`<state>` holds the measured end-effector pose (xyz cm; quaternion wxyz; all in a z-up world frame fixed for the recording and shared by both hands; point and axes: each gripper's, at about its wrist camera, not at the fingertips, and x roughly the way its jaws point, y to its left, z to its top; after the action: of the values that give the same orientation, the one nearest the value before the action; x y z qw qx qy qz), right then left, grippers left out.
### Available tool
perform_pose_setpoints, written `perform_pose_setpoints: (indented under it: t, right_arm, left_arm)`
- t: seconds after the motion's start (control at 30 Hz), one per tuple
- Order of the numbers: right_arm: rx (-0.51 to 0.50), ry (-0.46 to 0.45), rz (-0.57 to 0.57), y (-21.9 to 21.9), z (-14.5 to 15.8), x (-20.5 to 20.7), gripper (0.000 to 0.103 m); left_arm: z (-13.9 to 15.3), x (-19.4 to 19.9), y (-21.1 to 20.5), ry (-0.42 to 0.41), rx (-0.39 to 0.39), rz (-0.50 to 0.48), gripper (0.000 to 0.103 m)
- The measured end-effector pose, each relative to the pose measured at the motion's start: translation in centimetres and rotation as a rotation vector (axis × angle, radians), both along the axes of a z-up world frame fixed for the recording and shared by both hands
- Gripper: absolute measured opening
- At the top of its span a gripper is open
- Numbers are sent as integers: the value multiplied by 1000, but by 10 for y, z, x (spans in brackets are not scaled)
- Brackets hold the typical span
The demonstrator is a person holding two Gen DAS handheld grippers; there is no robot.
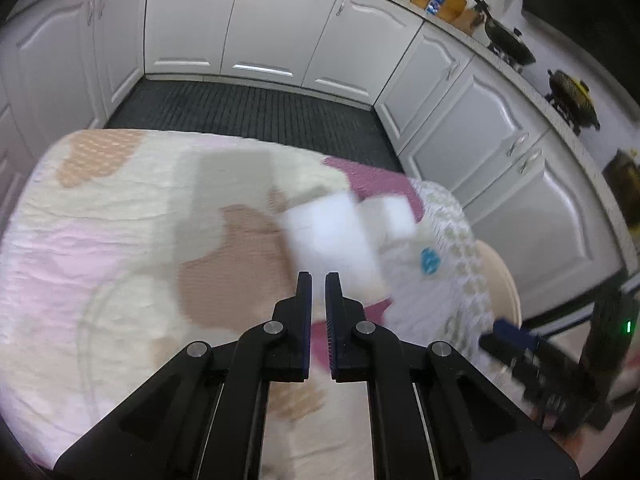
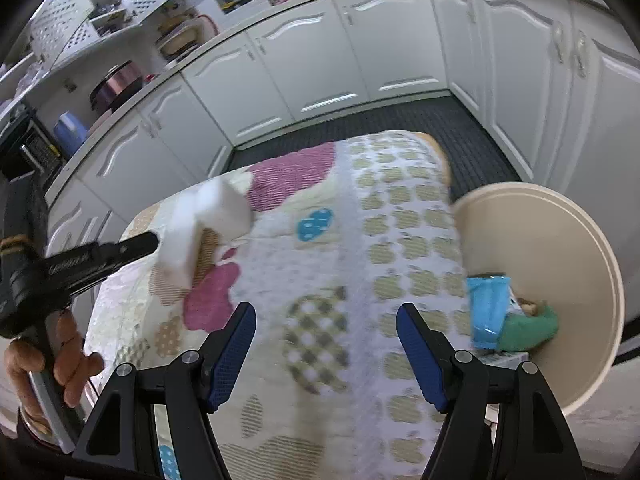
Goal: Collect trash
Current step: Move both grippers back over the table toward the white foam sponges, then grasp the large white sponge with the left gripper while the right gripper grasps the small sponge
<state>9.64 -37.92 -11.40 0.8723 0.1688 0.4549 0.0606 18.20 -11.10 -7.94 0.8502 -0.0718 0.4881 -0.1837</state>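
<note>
A white crumpled piece of paper trash (image 1: 336, 236) is blurred above the patterned tablecloth (image 1: 120, 240). My left gripper (image 1: 318, 280) is shut on its near edge and holds it up; the right wrist view shows that gripper (image 2: 154, 242) at the left with the white trash (image 2: 204, 224) at its tip. My right gripper (image 2: 326, 316) is open and empty over the cloth. A beige bin (image 2: 560, 264) stands at the table's right edge, with a blue packet (image 2: 488, 308) and a green item (image 2: 532, 328) inside.
White kitchen cabinets (image 1: 280, 28) run around a dark floor mat (image 1: 256, 112) beyond the table. Pots (image 1: 512, 40) stand on the counter at the right. The bin's rim (image 1: 504, 280) also shows in the left wrist view.
</note>
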Motion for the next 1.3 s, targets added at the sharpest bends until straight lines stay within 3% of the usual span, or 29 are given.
perform_pose_setpoints:
  t: [0.17, 0.3, 0.4, 0.57, 0.63, 0.67, 0.7, 0.77, 0.97, 1.07, 1.17, 1.23, 1.3]
  right_arm:
    - [11, -5, 35, 22, -1, 15, 70]
    - [43, -26, 44, 35, 2, 38, 70]
    - [65, -37, 71, 48, 5, 61, 70]
    - [99, -47, 93, 66, 1, 104, 70]
    - [120, -25, 98, 70, -9, 122, 57]
    - [118, -7, 100, 70, -14, 127, 34]
    - [120, 9, 96, 68, -17, 129, 29]
    - [147, -11, 90, 59, -14, 124, 27]
    - [124, -90, 48, 20, 12, 84, 27]
    - [108, -105, 21, 4, 20, 63, 27]
    - [104, -116, 0, -9, 22, 39, 27]
    - [100, -117, -6, -14, 23, 29, 27]
    - [92, -124, -11, -19, 24, 20, 27]
  left_arm:
    - [9, -15, 19, -78, 84, 6, 5]
    - [7, -18, 20, -104, 109, 4, 22]
    - [1, -16, 20, -98, 121, 4, 27]
    - [-9, -7, 24, -43, 55, 31, 46]
    - [-12, -4, 24, -20, 22, 33, 49]
    - [-13, -3, 23, -14, 6, 32, 51]
    - [-13, -2, 22, -9, -8, 29, 56]
    - [-15, 2, 19, -1, -51, 30, 64]
    - [-22, 25, -13, 22, -97, 42, 64]
    - [-30, 36, -42, 9, -36, 55, 64]
    - [-46, 47, -65, 48, 12, 64, 64]
    - [-56, 51, -75, 32, 86, 85, 64]
    - [-59, 49, -74, 19, 79, 85, 63]
